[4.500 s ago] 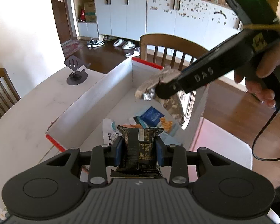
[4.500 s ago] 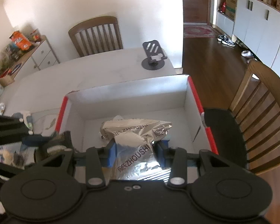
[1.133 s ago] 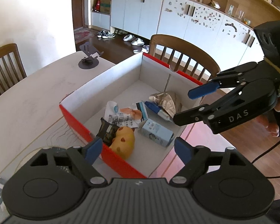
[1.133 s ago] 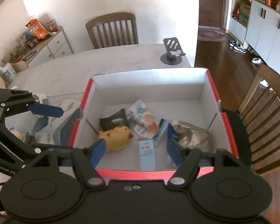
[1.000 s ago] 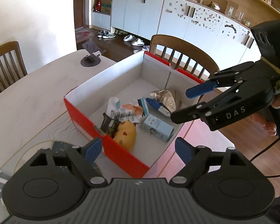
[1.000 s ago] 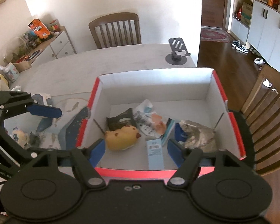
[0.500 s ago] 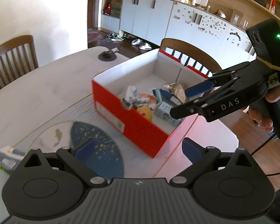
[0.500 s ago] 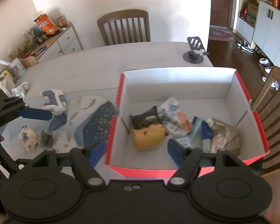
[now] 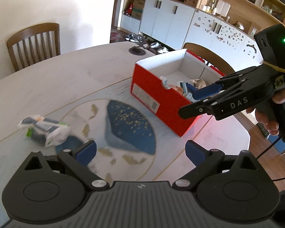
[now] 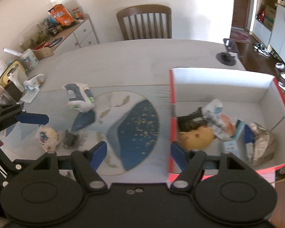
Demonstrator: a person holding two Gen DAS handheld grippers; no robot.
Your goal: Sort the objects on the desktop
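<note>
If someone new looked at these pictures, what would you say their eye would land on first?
Most likely the red box on the right of the table, white inside and holding a jumble of packets and a yellow toy. Next, the blue fish-pattern mat in the table's middle, with a white and green packet lying loose on its far left edge. Both the left hand-held gripper and the right hand-held gripper are open and empty.

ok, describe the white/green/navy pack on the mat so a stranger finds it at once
Start at the red box, then cross the round blue-patterned mat to its far-left rim. The crumpled pack lies there: white with navy and green print, unlike the round yellowish pouch nearer the left gripper.
</note>
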